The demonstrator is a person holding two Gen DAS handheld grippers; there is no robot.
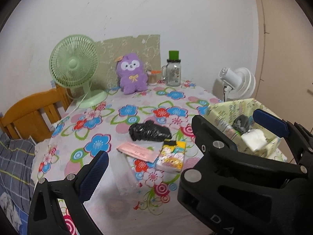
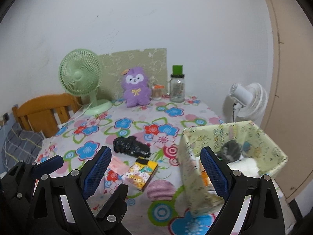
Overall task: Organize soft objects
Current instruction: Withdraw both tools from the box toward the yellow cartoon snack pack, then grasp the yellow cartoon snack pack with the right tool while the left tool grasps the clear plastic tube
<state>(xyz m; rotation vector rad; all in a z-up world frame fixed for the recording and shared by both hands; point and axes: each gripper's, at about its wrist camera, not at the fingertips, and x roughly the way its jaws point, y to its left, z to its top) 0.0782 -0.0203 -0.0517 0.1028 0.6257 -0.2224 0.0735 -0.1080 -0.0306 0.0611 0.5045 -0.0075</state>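
A crumpled black plastic bag [image 1: 149, 131] lies mid-table, also in the right wrist view [image 2: 132, 146]. In front of it lie a yellow cartoon tissue pack [image 1: 172, 157] [image 2: 140, 173] and a pink packet [image 1: 137, 151] [image 2: 117, 165]. A pale green fabric bin [image 1: 225, 111] [image 2: 187, 156] at the right holds a grey item [image 2: 230, 149] and a white cloth [image 1: 254, 139]. A purple plush [image 1: 132, 74] [image 2: 136, 87] sits at the back. My left gripper [image 1: 183, 148] is open and empty above the table. My right gripper [image 2: 156, 173] is open and empty, its right finger by the bin.
A green desk fan [image 1: 75, 66] stands back left, a glass jar with a green lid [image 1: 173, 70] back right, a small jar [image 1: 152, 78] beside the plush. A white fan [image 1: 237, 83] is beyond the table. A wooden chair [image 1: 33, 113] stands at left.
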